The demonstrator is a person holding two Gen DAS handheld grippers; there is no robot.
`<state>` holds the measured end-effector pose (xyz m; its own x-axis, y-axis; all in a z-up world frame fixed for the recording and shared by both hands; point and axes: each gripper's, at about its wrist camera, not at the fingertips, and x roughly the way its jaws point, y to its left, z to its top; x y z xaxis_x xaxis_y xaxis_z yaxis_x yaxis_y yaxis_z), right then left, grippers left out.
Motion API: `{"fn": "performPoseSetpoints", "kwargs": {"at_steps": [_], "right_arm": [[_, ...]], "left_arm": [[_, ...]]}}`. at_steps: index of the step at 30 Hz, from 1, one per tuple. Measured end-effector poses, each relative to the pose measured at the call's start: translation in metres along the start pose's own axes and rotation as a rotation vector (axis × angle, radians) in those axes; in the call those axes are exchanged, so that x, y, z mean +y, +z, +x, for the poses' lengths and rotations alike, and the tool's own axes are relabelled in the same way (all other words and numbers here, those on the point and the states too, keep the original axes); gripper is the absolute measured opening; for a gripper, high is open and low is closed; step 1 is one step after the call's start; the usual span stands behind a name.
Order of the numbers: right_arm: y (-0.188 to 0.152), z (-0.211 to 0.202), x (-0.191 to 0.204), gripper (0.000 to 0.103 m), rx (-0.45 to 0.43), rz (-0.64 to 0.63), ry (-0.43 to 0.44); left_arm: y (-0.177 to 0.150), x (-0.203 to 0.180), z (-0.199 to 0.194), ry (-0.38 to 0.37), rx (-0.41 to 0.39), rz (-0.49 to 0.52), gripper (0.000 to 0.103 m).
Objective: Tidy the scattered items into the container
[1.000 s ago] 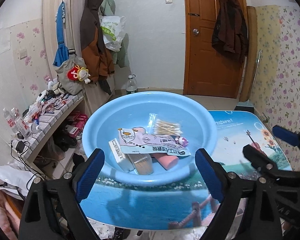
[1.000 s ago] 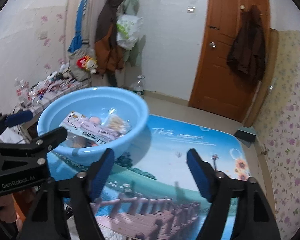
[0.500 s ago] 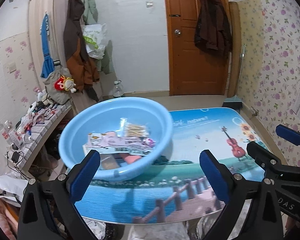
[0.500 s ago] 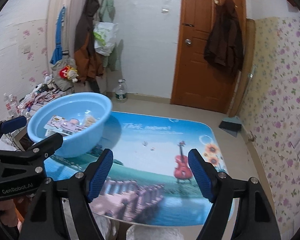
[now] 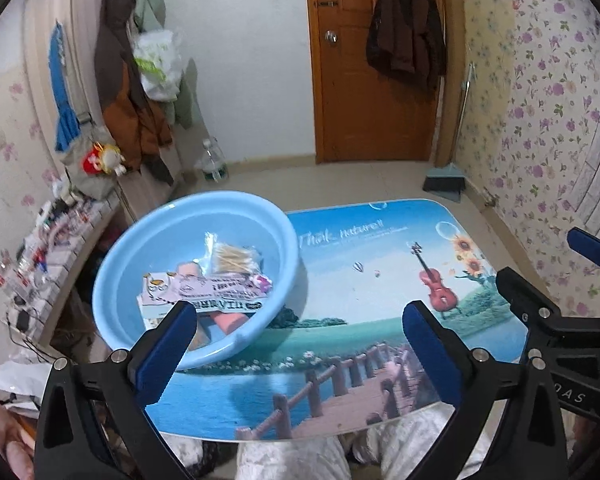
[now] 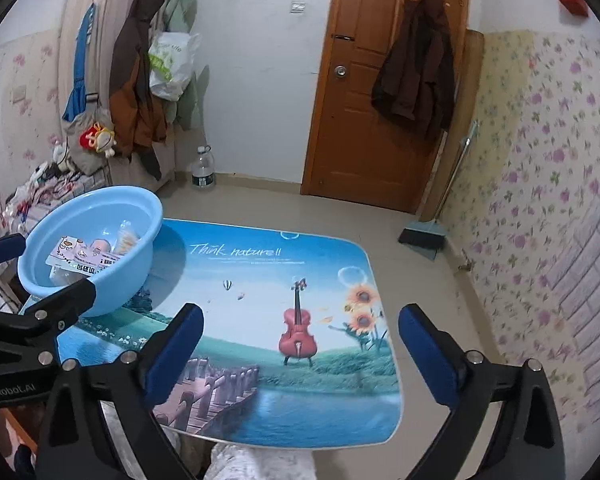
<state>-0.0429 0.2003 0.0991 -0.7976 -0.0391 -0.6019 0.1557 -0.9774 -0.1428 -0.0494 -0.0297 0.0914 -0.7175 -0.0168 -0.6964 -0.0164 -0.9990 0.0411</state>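
**Now both your grippers stand wide and empty, and the basin holds the lot**

Your left gripper has just been opening and its blue pads now sit spread far apart with nothing between them; past the gap you see only the printed table top. Your right gripper has likewise just been opening, and its jaws too are wide, with bare table showing between the pads. Neither one has hold of anything.

The light blue basin stands on the far left part of the table, its left rim reaching past the table's edge (it looks a little tilted toward you, though the fisheye may be to blame). Inside it lie the gathered items: a flat printed packet lying across the middle, a clear bag of cotton swabs just behind it, and a pink block partly hidden under the packet's near edge. From the right wrist view the same basin sits at the left, well apart from the right gripper, with the left gripper's black arm crossing in front of it.
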Motion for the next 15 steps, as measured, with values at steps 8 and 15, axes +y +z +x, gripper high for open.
{"fn": "performPoseSetpoints", "kwargs": {"at_steps": [8,15], "right_arm": [[0.038,0.000,0.004,0.099,0.064,-0.029,-0.008],[0.043,0.002,0.005,0.099,0.083,0.013,0.024]], "left_arm": [[0.033,-0.001,-0.010,0.016,0.017,0.016,0.103],[0.038,0.003,-0.013,0.038,0.019,0.011,0.103]]}}
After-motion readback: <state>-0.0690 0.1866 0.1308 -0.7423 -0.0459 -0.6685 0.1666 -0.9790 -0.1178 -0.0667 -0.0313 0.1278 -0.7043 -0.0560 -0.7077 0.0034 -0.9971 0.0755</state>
